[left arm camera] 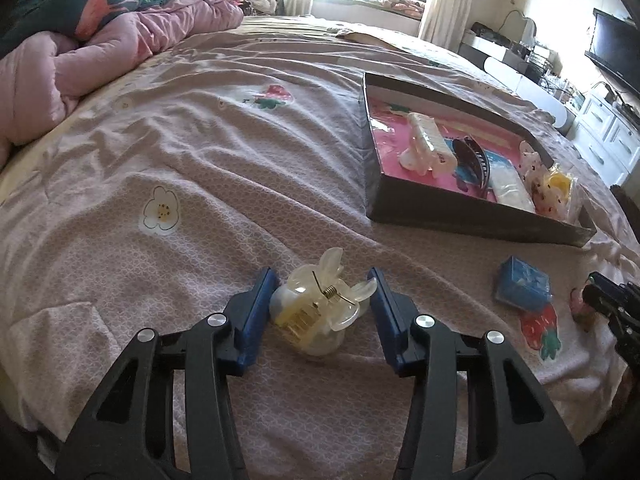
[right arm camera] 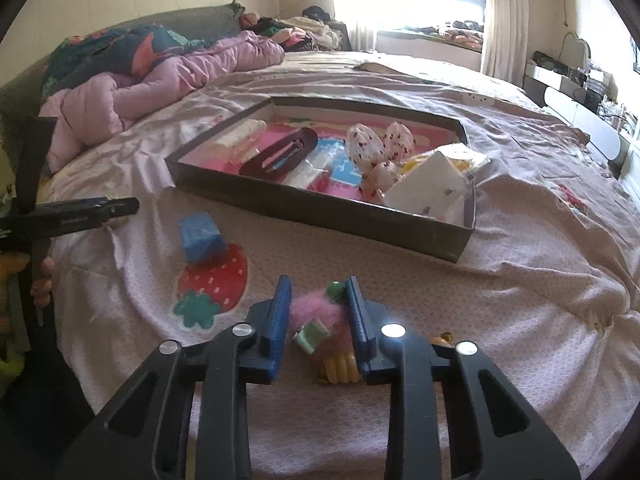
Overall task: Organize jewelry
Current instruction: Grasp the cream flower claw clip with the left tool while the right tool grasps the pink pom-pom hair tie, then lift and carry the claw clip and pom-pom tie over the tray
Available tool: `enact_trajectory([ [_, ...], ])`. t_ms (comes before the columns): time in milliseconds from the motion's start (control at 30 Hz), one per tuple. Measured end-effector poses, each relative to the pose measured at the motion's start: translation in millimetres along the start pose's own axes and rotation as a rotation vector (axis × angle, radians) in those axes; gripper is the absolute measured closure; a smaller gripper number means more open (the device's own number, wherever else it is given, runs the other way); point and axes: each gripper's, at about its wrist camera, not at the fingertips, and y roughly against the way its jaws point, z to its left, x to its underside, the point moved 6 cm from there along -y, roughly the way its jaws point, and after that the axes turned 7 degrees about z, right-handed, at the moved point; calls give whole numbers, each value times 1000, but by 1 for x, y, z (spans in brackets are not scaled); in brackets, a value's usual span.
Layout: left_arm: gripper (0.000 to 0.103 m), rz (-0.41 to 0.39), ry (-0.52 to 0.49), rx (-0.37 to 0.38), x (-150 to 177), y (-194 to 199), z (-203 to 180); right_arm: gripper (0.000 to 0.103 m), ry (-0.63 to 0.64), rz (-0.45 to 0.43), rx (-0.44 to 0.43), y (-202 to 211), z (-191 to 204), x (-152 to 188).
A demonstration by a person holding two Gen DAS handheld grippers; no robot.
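Between the blue pads of the left tongs (left arm camera: 323,300) sits a clear yellowish hair claw (left arm camera: 316,308), resting on the bed sheet (left arm camera: 180,152); that's the left wrist view. Jaws look spread, with a sliver of gap on the left side and the right pad about touching one wing of the claw, so I'd call them open around it, not clamped yet; the claw's toothed body points back toward the camera and its spring hinge runs roughly across the gap, so closing would pinch the wings. The dark tray (left arm camera: 460,216) lies ahead and to the right, well apart, already holding other clips; a small blue box (left arm camera: 522,284) is on the sheet between this claw and the right tongs (left arm camera: 600,292), which peek in at the right edge.

Over in the right wrist view, the right tongs (right arm camera: 318,312) have a fuzzy pink clip (right arm camera: 320,320) with green and yellow bits squeezed between the pads; both pads seem pressed against it, so I'd say it's gripped. The tray (right arm camera: 320,210) is straight ahead and a little up from here, its near wall facing the tongs, so this hand looks nearer to it; the blue box (right arm camera: 200,236) sits off to the left by the strawberry print (right arm camera: 216,280), and the left tongs (right arm camera: 100,210) poke in from the left edge.
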Motion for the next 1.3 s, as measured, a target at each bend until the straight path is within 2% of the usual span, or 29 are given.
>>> enact_trajectory([
  [300,64,-31,-19,38,0,12,-8,90,9,-3,-23,3,5,2],
  [433,64,-40,-22,54,1,18,-11,79,-12,21,-33,1,2,6],
  [567,64,-57,-41,70,2,26,-19,68,16,47,2,-4,5,11],
  [633,64,-67,-53,78,3,31,-25,68,23,69,18,-10,6,14],
  [700,64,-76,-67,82,4,36,-30,72,27,70,28,-12,5,15],
  [733,64,-81,-73,83,4,38,-32,75,18,62,22,-10,4,14],
  [900,64,-113,-95,99,2,51,-43,76,-37,19,-20,2,-4,10],
  [1300,64,-163,-122,168,-8,78,-75,76,-43,-136,-33,62,-5,-7],
])
